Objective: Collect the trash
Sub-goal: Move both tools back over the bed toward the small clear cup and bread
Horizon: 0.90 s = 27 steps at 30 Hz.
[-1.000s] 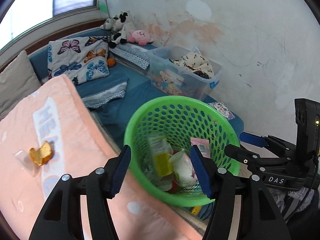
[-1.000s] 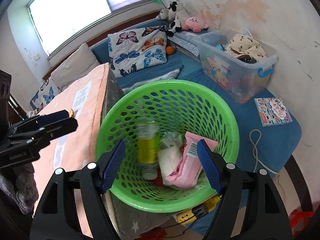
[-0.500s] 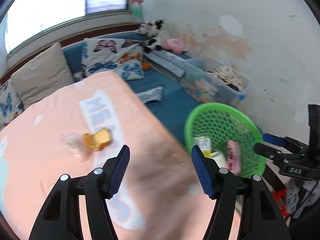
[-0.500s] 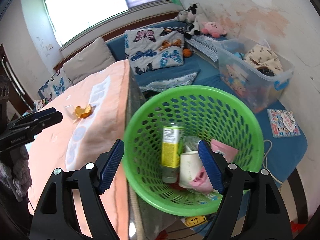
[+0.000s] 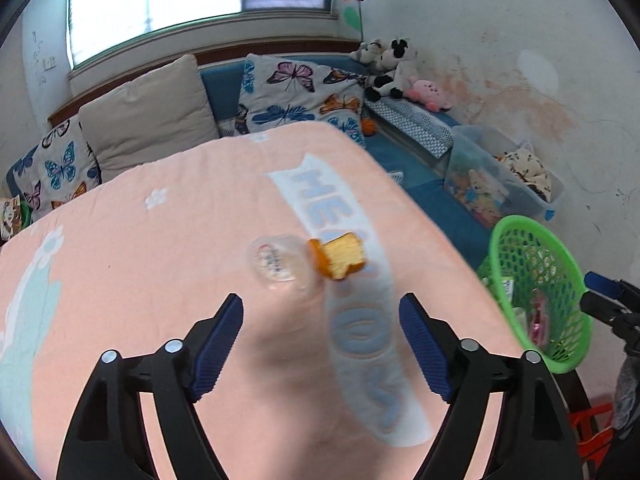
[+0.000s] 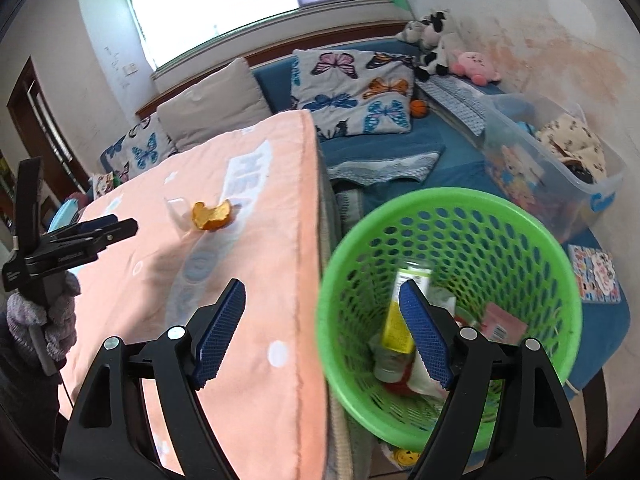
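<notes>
The left claw (image 5: 321, 354) hangs over the peach bedspread (image 5: 140, 280), jaws opening, nothing between them. The orange peel (image 5: 340, 258) lies ahead, touching a clear plastic lid (image 5: 276, 262). Best to straddle 1 piece squarely and close low, avoiding the fabric. The right claw (image 6: 322, 330), jaws apart and empty, hovers by the green basket (image 6: 460, 208).

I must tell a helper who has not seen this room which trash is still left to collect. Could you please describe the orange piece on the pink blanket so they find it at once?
Look at the pink blanket with pale blue letters. Near its middle, on the letter band, lies the orange peel, a small curled piece. It is bright orange, whereas the clear plastic lid right beside it is see-through.
</notes>
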### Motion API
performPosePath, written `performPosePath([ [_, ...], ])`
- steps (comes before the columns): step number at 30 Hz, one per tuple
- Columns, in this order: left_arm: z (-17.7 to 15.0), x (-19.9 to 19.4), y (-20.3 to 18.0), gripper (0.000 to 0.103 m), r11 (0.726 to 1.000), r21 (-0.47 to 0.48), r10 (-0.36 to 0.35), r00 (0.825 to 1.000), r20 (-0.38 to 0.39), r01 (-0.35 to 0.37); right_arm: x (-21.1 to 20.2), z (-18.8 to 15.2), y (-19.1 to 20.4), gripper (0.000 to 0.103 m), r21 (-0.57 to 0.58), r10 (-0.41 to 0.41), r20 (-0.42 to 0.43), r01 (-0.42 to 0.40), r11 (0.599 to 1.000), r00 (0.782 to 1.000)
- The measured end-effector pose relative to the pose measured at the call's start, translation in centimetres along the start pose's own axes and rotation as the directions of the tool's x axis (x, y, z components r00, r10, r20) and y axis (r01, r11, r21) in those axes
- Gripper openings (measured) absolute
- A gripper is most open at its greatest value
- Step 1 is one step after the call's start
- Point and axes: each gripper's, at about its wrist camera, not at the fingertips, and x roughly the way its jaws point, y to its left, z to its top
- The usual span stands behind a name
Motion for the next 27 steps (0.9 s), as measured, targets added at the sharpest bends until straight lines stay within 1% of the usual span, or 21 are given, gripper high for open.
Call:
performPosePath([
  [7, -0.2, 2.4, 1.6, 0.079, 1.000, 0.000, 0.017, 1.000, -0.026, -0.017, 1.9, 0.8, 2.2, 0.080, -0.042, 0.027, -0.025, -0.028, 0.999, 0.999],
  [10, 0.0, 3.2, 2.0, 0.082, 1.000, 0.005, 0.007, 1.000, -0.028, -0.007, 2.8, 1.1, 3.0, 0.080, -0.058, 0.034, -0.037, -0.036, 0.998, 0.999],
  [16, 0.7, 4.8, 2.6, 0.083, 1.000, 0.015, -0.008, 1.000, -0.030, 0.009, 4.8, 1.7, 4.4, 0.080, -0.083, 0.048, -0.063, -0.053, 0.995, 0.997],
  [25, 1.6, 6.7, 3.6, 0.083, 0.999, 0.018, -0.049, 0.998, -0.028, 0.049, 7.6, 2.4, 6.4, 0.083, -0.135, 0.056, -0.099, -0.069, 0.988, 0.994],
  [27, 1.7, 7.2, 3.8, 0.083, 0.998, 0.014, -0.062, 0.998, -0.028, 0.062, 8.2, 2.5, 6.9, 0.087, -0.151, 0.057, -0.103, -0.073, 0.986, 0.993],
])
